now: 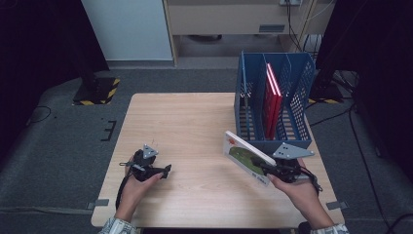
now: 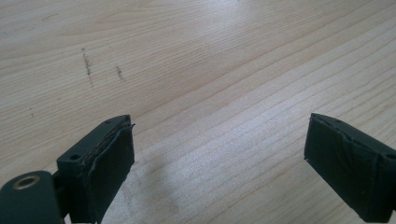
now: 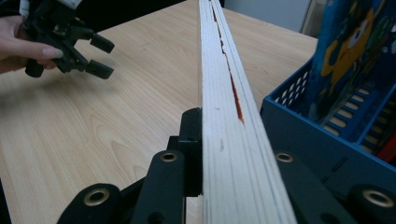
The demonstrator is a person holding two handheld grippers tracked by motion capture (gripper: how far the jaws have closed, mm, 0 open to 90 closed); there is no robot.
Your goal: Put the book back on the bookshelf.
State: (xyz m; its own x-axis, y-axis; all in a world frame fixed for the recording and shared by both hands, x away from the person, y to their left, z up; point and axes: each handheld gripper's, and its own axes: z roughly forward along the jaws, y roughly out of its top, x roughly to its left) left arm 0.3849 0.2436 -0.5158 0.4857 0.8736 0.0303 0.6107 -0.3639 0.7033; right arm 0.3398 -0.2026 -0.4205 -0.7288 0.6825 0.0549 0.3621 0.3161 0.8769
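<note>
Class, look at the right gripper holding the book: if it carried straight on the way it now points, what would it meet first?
Probably nothing soon. The right gripper, shut on the book, points up-left across bare wooden table, passing beside the blue rack. Depth is unclear, though.

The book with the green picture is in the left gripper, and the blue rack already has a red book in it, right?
Not quite. The book is clamped in the right gripper, as the high view shows; the left gripper is open with nothing between its jaws. The blue rack does hold a red book.
</note>
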